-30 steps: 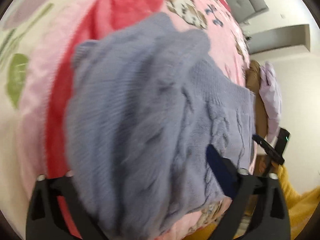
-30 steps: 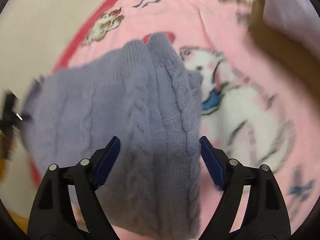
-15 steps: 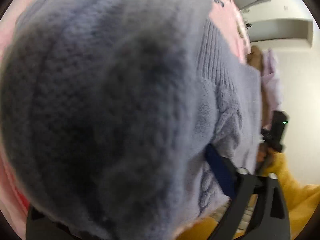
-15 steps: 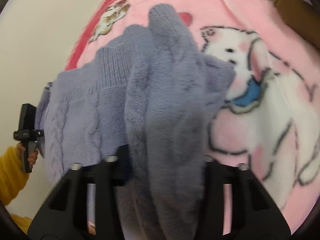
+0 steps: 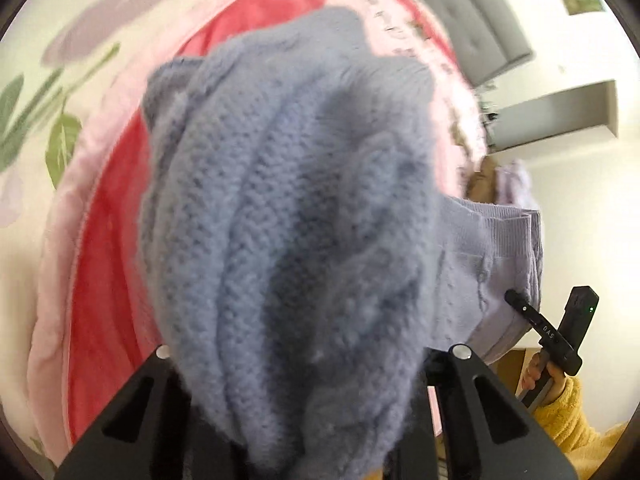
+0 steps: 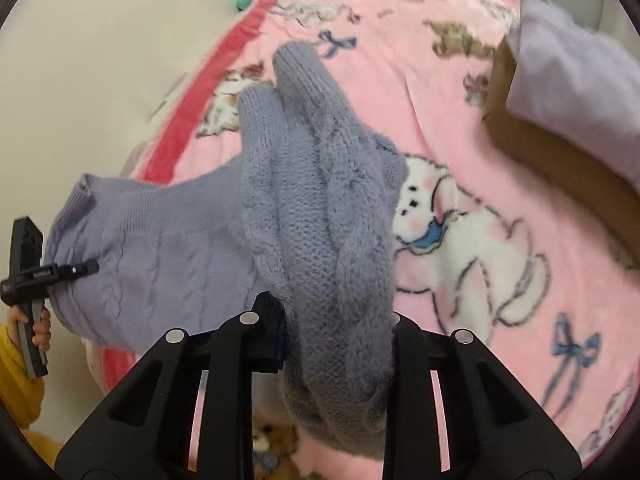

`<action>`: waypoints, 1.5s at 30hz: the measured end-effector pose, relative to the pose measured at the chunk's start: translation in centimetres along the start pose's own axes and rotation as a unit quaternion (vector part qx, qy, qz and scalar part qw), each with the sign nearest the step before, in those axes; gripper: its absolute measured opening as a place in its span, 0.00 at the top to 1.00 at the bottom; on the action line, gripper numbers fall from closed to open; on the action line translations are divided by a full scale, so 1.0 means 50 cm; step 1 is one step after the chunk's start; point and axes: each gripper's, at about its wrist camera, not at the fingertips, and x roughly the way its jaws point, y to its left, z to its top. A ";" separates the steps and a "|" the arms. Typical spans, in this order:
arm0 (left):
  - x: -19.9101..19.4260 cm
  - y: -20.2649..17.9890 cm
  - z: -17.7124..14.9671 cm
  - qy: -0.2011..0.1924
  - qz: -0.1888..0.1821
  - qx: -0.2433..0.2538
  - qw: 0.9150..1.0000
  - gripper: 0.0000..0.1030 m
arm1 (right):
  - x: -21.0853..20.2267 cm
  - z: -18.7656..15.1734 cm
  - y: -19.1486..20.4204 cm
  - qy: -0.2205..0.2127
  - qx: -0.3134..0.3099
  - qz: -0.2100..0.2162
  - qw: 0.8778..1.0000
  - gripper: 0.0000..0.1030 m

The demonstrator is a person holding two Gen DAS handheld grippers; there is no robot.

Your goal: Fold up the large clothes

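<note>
The right gripper (image 6: pixel 336 344) is clamped on a bunched fold of the lavender cable-knit sweater (image 6: pixel 320 208), its jaws having just been closing with the knit between them; the fabric is pinched between the black fingers (image 6: pixel 260 336) and spills out below them. The left gripper (image 5: pixel 296 364) is likewise closed on the sweater (image 5: pixel 288 208), its jaws having just been closing, and a thick wad of knit fills the gap and hides the pads. From the two grips the sweater is held up off a pink fleece blanket (image 6: pixel 460 128) printed with white cartoon animals and blue bows and edged in red. Two ribbed cuffs (image 6: pixel 296 64) are seen at the far end of the raised fold. In the right wrist view the other gripper (image 6: pixel 28 264) is seen at the sweater's far edge, held by a hand (image 6: pixel 40 326) in a yellow sleeve (image 6: pixel 16 384). A brown garment (image 6: pixel 560 160) with a pale lilac one (image 6: pixel 576 80) on top lies near the blanket's far right.
</note>
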 end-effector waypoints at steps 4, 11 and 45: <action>-0.079 -0.058 -0.033 0.002 -0.024 0.020 1.000 0.76 | -0.132 -0.033 0.049 -0.026 -0.011 -0.030 0.999 0.79; -0.184 -0.117 -0.078 0.012 -0.059 0.062 0.996 0.76 | -0.320 -0.122 0.048 -0.085 0.091 -0.062 0.990 0.79; 0.232 -1.298 0.193 -0.055 -0.150 0.247 0.956 0.76 | -0.773 0.222 -0.841 -0.316 0.118 -0.104 0.936 0.79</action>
